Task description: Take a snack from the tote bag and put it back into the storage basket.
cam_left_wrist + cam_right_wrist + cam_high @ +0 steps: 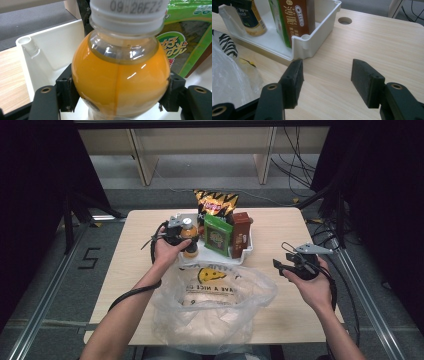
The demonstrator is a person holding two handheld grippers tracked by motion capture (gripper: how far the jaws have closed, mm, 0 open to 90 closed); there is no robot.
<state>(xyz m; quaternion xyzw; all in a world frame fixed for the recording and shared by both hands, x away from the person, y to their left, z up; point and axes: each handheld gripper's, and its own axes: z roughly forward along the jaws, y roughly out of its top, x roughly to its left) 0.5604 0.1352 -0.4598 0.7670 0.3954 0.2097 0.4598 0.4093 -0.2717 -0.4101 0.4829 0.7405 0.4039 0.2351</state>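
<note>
Left gripper [176, 236]: at the left end of the white tray [247, 251], jaws closed on the round upper body of the orange juice bottle [189, 238]. In the left gripper view, a pad pressed against each side of the bottle [119, 86]; white cap above, printed code on its rim. Bottle upright, inside the tray at its left end.

Right gripper [281, 266]: over the worktop [280, 227] toward its right edge, well apart from the tray, jaws spread wide and holding nothing. In the right gripper view, bare wood between the two black pads [367, 83]; near right corner of the tray [312, 43] just beyond them.

White tray: on the worktop toward the far edge, about midway across.

Tray contents, left to right: orange juice bottle; green box [217, 236]; brown Oreo carton [240, 235], both standing upright. Black-and-yellow chip bag [215, 203] upright at the tray's far side.

Clear plastic bag [212, 307]: crumpled and open at the near edge of the worktop, yellow smiley face [209, 274] printed on it, lying just near of the tray.

Round hole [344, 20]: in the worktop beyond the tray's right end.
</note>
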